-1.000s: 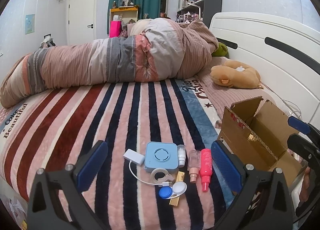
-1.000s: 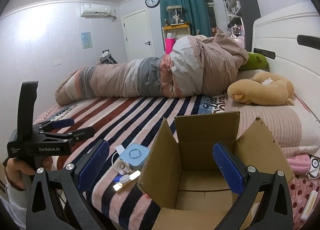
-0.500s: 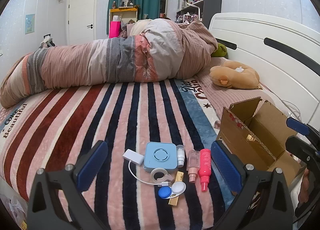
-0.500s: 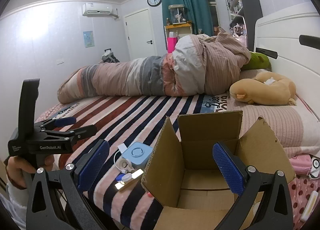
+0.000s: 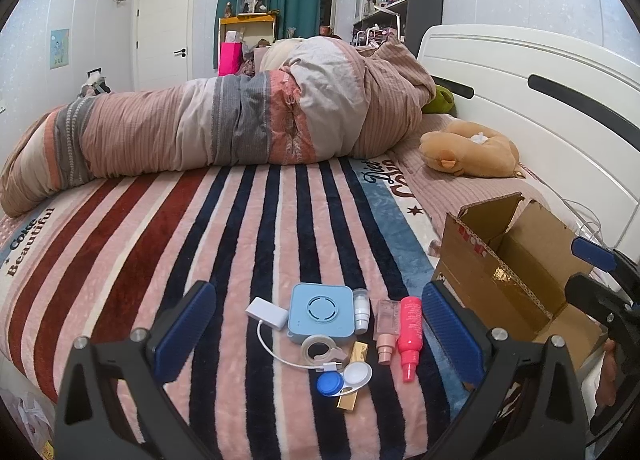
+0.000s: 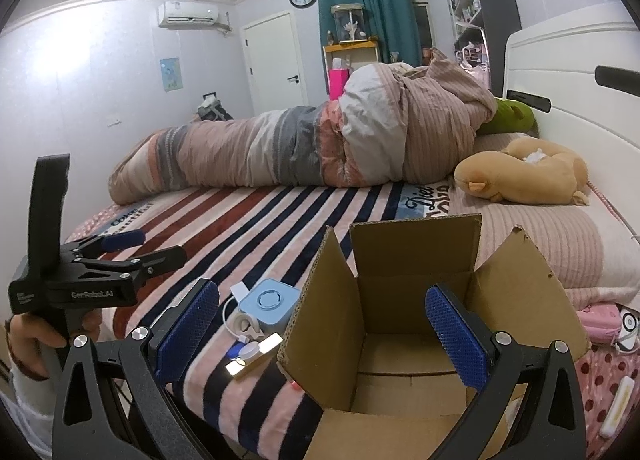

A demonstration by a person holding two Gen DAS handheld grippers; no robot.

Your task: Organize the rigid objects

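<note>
Left tool (image 5: pixel 316 332) w/ blue pads spread wide, holding nothing, above a cluster of small items on the striped pink-navy bed blanket (image 5: pixel 240 227): pale blue square plastic device (image 5: pixel 322 314), red spray bottle (image 5: pixel 411 330), clear pink bottle (image 5: pixel 387 328), blue-white contact lens case (image 5: pixel 343 378). Right tool (image 6: pixel 320 334) also spread apart, empty, over open brown cardboard box (image 6: pixel 404 300), just right of the cluster.
</note>
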